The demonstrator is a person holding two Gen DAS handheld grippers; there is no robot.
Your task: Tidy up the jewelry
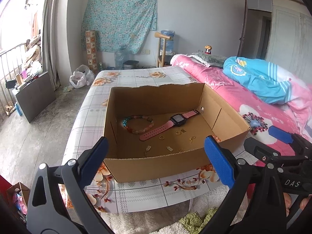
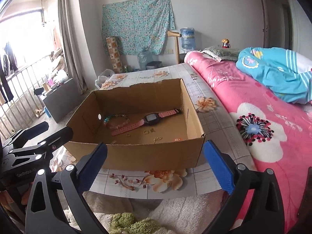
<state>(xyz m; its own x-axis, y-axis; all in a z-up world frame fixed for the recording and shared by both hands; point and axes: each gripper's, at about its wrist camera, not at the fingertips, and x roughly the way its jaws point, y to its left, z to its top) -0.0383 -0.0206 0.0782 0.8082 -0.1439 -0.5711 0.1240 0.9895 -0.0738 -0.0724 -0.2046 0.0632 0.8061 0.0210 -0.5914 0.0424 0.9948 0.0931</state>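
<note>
An open cardboard box stands on a low table covered with a floral cloth. Inside lie a pink-strapped watch, a beaded bracelet, two gold rings and several small gold charms. Orange beads show in the near right corner. My left gripper is open in front of the box's near wall, with nothing between its blue pads. My right gripper is also open and empty, just to the right of the left one, on the near side of the box.
A bed with a pink floral cover and a blue quilt runs along the table's right side. A white and green fluffy rug lies below the near table edge. Bare floor, a dark board and bags are to the left.
</note>
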